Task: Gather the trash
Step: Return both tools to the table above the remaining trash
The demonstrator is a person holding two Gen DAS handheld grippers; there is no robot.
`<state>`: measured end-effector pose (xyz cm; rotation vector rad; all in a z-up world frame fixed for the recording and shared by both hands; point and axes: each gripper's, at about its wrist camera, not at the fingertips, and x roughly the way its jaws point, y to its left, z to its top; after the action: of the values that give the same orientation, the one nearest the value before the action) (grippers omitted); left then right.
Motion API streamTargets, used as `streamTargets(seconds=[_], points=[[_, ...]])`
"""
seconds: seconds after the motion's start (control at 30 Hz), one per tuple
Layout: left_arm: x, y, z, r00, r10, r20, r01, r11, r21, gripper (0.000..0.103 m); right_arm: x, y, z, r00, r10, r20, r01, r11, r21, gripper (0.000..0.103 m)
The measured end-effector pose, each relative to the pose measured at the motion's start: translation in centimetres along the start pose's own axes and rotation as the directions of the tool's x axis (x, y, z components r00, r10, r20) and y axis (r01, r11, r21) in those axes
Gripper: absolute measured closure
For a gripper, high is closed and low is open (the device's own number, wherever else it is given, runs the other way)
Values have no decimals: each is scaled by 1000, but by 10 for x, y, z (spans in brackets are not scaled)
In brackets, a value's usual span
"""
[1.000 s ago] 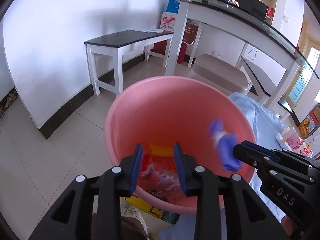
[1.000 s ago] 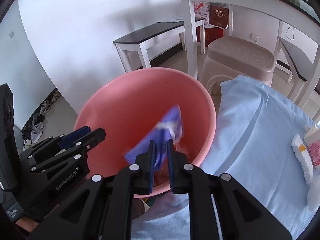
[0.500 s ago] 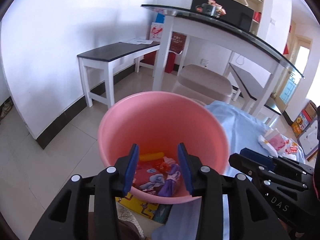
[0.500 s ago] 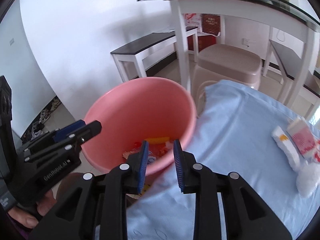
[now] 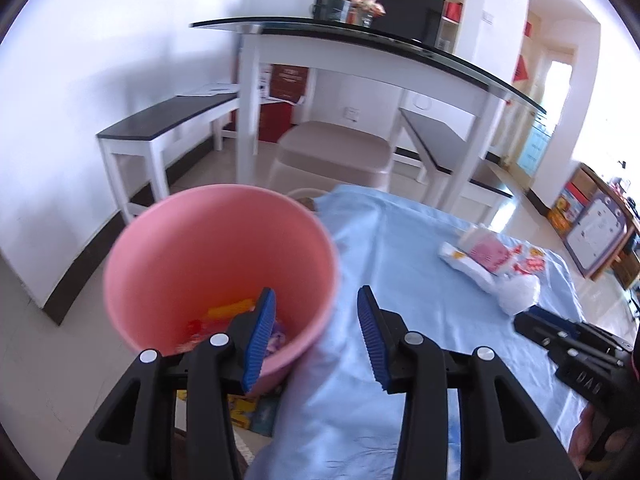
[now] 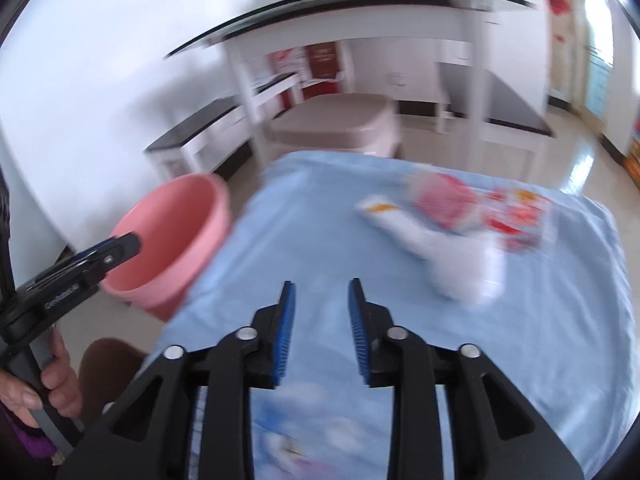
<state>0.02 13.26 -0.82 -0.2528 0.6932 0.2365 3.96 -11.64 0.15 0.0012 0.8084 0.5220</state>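
A cluster of white and red-printed crumpled wrappers (image 6: 452, 232) was seen on the pale blue cloth (image 6: 320, 216), upper right of the empty, parted right gripper (image 6: 320, 312), which was nearer; the left gripper (image 5: 316, 332), jaws apart, was beside the round pink plastic bucket (image 5: 216, 256).

Both grippers are the same build. The left gripper (image 5: 316, 334) and right gripper (image 6: 321, 328) are chunky matte black plastic with triangular cutouts in the arms and round silver screws at the pivots. The fingers (image 5: 260, 336) are lined with bright blue ribbed pads. From the side you can read white lettering on the black body, "DAS" on the right one and what looks like "GenRobot" on the left, a bit blurry. The left hand (image 6: 38, 380) is bare skin around a grey handle, with a bit of purple sleeve below.
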Motion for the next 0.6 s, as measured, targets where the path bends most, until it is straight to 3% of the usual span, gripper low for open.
streamTargets(seconds=[0.27, 0.6], points=[[25, -49, 1, 996, -64, -56, 68, 995, 77, 57, -11, -90, -7, 995, -98, 37, 89, 978, 186, 55], [56, -100, 23, 985, -143, -95, 156, 975, 158, 57, 25, -93, 13, 996, -72, 49, 63, 986, 157, 53]])
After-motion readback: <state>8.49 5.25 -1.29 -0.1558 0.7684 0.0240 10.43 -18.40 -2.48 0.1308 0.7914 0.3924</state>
